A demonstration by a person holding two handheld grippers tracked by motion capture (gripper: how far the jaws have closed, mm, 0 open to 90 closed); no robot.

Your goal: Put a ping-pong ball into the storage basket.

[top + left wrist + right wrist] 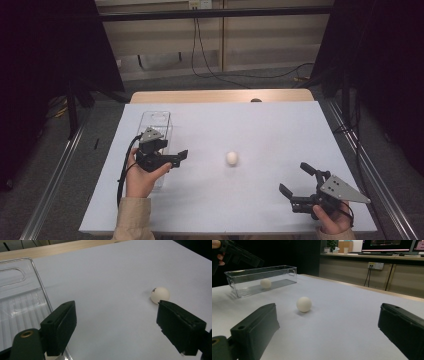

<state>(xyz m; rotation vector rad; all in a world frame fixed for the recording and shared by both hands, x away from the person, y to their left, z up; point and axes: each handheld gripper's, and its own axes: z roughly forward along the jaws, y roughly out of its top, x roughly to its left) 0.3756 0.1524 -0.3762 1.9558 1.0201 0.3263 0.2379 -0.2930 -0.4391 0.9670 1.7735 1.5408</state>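
A white ball (pixel 231 158) (pixel 160 295) (pixel 304 304) lies loose on the white table sheet (pixel 260 125), near the middle. A clear plastic bin (pixel 156 122) (pixel 22 297) (pixel 259 273) stands at the left, and a second white ball (pixel 265 283) rests inside it. My left gripper (pixel 173 148) (pixel 116 310) hovers over the bin's near end, open, nothing between its jaws, which point toward the loose ball. At the near right my right gripper (pixel 295 177) (pixel 328 312) is open and empty, aimed at the same ball from a distance.
A wooden table edge (pixel 220 95) runs along the far side of the sheet. Black cables (pixel 210 70) trail on the floor beyond it. Dark curtains (pixel 45 60) flank both sides. Monitors (pixel 387 245) stand on a desk in the background.
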